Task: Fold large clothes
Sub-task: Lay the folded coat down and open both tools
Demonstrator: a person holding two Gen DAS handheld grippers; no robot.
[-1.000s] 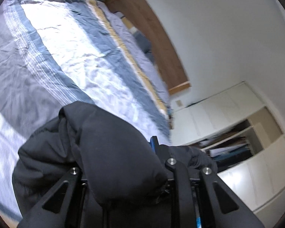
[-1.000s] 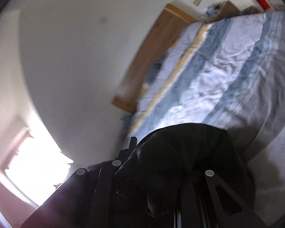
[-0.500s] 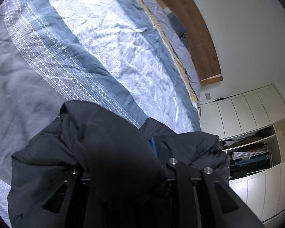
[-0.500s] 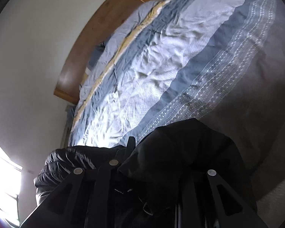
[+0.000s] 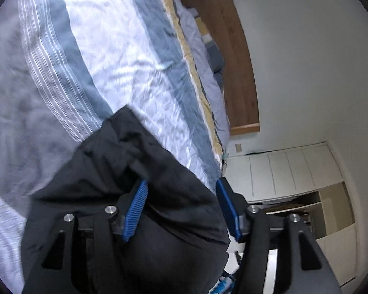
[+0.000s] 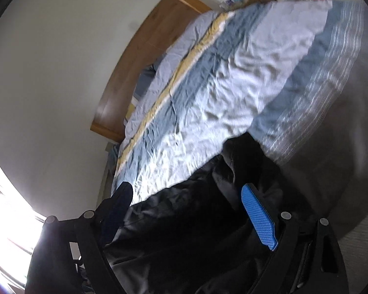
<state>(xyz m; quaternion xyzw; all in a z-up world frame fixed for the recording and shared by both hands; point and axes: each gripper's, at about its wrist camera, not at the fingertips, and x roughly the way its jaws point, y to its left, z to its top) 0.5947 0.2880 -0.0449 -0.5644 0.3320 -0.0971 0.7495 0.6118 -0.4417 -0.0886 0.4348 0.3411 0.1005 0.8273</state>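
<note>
Over the bed [image 5: 139, 56], both claws newly spread.

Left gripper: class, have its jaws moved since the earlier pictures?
Yes. The left gripper has opened: its jaws now stand apart around the black jacket, judged against the gripper's own frame.

bed [image 5: 139, 78]: your work surface, covered by a striped blue, white and grey duvet [image 6: 233, 93]
on duvet: black jacket [image 5: 125, 183] near edge
</note>
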